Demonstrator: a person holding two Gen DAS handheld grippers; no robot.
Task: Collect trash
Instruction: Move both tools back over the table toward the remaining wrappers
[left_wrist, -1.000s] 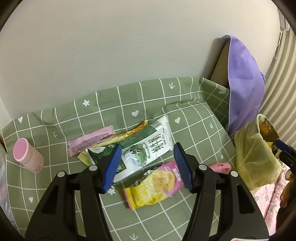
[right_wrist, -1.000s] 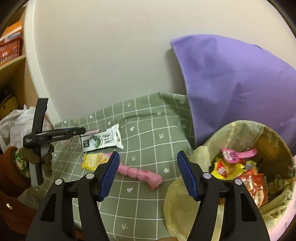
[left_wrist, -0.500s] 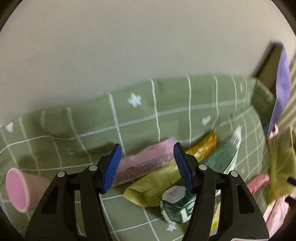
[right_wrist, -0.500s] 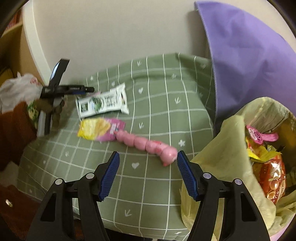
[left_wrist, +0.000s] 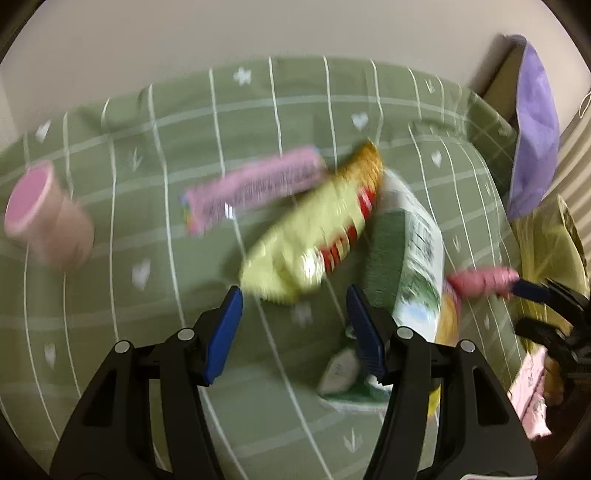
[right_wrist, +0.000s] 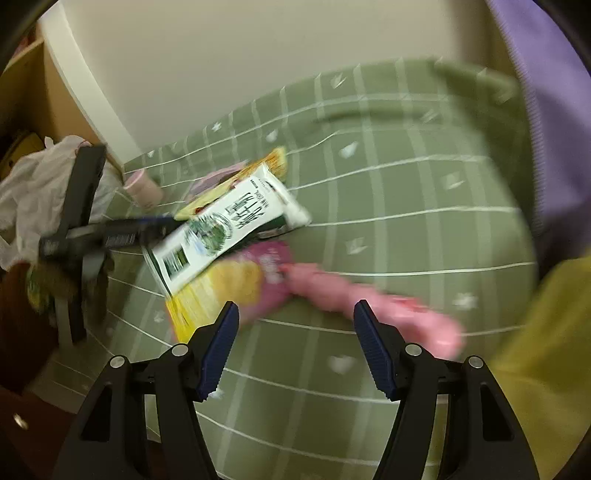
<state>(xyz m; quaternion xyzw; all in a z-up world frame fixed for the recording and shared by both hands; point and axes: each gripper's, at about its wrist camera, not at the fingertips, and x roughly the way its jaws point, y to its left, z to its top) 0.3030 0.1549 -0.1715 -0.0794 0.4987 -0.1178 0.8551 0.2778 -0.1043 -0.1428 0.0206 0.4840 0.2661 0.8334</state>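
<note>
My left claw (left_wrist: 293, 321) gapes wide and empty above the green checked cloth (left_wrist: 110, 295), just short of a yellow-green wrapper (left_wrist: 306, 236). Beside it lie a pink wrapper (left_wrist: 255, 184) and a green-and-white carton (left_wrist: 410, 266). My right claw (right_wrist: 295, 339) is wide too, holding nothing, near a pink lumpy strip (right_wrist: 369, 299) and a yellow-and-pink packet (right_wrist: 236, 288). The yellow trash bag (right_wrist: 535, 350) sits at right; its contents are hidden.
</note>
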